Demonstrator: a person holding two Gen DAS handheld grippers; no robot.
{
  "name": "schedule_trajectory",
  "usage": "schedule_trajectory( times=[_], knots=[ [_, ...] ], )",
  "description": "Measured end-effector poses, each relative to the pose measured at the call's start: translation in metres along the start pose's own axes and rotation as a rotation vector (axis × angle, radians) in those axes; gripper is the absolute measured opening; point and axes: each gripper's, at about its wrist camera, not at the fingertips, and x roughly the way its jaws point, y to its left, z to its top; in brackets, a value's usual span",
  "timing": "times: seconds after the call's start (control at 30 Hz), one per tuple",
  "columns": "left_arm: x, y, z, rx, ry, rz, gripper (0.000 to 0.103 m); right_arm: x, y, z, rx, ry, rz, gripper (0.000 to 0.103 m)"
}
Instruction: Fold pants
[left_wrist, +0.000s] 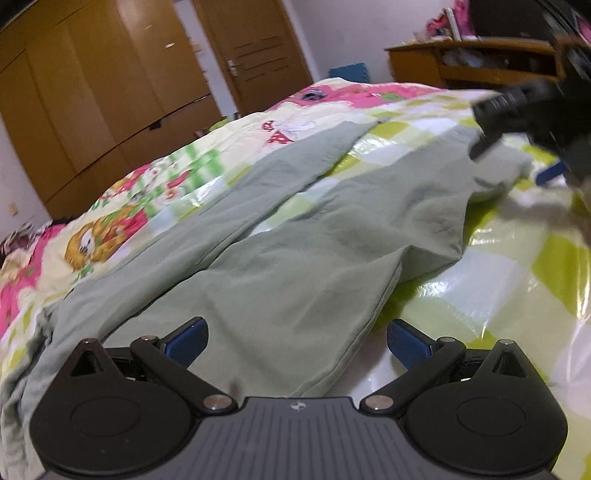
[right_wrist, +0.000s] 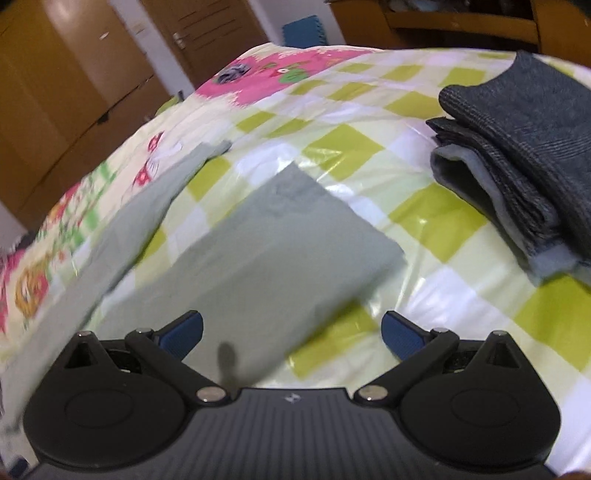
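Left wrist view first: the left gripper (left_wrist: 297, 341) hangs low over the bed with its blue pads spread wide, nothing between them, and the waist end of the green pants (left_wrist: 280, 266) lies right under it. From there the two legs run away across the bed, split apart in a narrow V, with the shiny checked plastic sheet (left_wrist: 491, 295) showing between and beside them. Further off, at the upper right, the right gripper (left_wrist: 517, 110) is a dark blur over the far leg's hem.

From the right wrist view, the right gripper (right_wrist: 291, 336) is likewise released, fingers wide, holding nothing. One leg end of the pants (right_wrist: 258, 251) lies flat just ahead of it, the other leg stretching off to the left. Beyond, well apart on the right, sits a stack of folded dark clothes (right_wrist: 524, 166). Past the patterned quilt (right_wrist: 280, 74) stand a wardrobe (right_wrist: 66, 74) and a door (right_wrist: 207, 33).

As I see it, nothing is grasped yet and no fold has begun. The sheet looks slick, so a pinch that goes too deep may catch plastic along with cloth and drag it. A shallow pinch might lift only the top layer, leaving the leg to sag open. With the legs splayed, a fold made now would probably come out crooked.
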Motion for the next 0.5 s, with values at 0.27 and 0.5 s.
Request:
schedule_trajectory(
  times=[0.27, 0.5],
  knots=[
    [0.014, -0.011, 0.001, 0.034, 0.058, -0.012, 0.073, 0.014, -0.026, 0.024, 0.138, 0.045, 0.123, 0.008],
    [0.007, -0.018, 0.006, 0.039, 0.089, -0.087, 0.029, -0.02, -0.063, 0.029, 0.176, 0.018, 0.143, 0.003]
  ],
)
